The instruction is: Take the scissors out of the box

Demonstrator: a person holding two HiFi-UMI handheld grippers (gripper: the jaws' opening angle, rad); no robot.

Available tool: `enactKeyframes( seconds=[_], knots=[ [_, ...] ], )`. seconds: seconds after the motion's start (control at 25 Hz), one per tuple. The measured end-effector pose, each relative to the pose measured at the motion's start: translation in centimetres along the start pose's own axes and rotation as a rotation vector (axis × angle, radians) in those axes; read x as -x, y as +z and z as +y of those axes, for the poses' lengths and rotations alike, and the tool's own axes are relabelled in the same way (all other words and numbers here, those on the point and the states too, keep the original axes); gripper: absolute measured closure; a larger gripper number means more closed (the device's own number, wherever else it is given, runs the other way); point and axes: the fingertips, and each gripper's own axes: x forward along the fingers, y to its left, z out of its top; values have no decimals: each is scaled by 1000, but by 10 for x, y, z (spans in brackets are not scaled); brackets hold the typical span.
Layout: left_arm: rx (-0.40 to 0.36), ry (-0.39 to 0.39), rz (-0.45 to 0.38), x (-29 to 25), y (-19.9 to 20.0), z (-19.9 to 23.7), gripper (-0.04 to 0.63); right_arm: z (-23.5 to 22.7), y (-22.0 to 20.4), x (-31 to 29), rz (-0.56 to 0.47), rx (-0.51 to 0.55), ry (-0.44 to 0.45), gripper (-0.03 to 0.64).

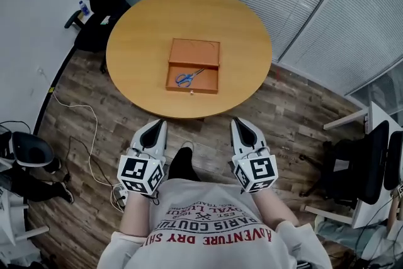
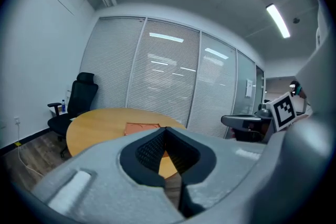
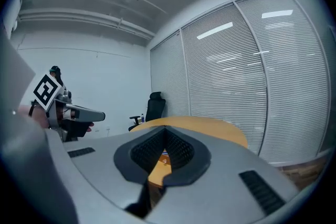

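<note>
While left gripper (image 1: 156,126) and right gripper (image 1: 241,123) sit pressed together, empty, we judge approach stage; next, spread 1 over centre-frame scissors (image 1: 189,77) in box (image 1: 208,81).

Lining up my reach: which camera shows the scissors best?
The head view: the blue-handled scissors lie fully visible in the open box on the table. The left gripper view shows only the box, low and flat; the right gripper view's jaws mostly block it.
</note>
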Motion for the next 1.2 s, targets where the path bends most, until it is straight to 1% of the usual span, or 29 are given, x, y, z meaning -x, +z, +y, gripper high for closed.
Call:
enactKeyframes(
  seconds=[0.2, 0.36, 0.4, 0.48, 0.56, 0.6, 0.76, 0.88, 1.0, 1.08, 1.2],
  knots=[
    [-11, -71, -6, -65, 27, 32, 584, -14, 15, -66, -9, 4, -29, 609],
    [-23, -130, -17, -111, 50, 61, 584, -29, 29, -119, 2, 22, -79, 609],
    [-32, -129, -19, -123, 55, 72, 584, -32, 31, -133, 4, 17, -89, 609],
    [-71, -101, -4, -145, 60, 95, 584, -36, 33, -159, 13, 7, -106, 609],
    [-108, -88, 32, -163, 57, 112, 584, -40, 30, -178, 27, -1, -125, 609],
    [-108, -95, 53, -171, 54, 117, 584, -42, 28, -185, 35, -7, -134, 609],
    [-44, -148, 122, -196, 37, 130, 584, -51, 19, -208, 71, -30, -152, 609],
    [-36, -185, 208, -213, 12, 130, 584, -57, 6, -218, 118, -39, -143, 609],
    [-41, -219, 311, -230, -17, 125, 584, -65, -10, -229, 167, -50, -126, 609],
    [-53, -230, 363, -241, -33, 122, 584, -69, -18, -237, 191, -58, -111, 609],
    [-104, -248, 456, -255, -61, 118, 584, -75, -28, -249, 221, -73, -85, 609]
  ],
)
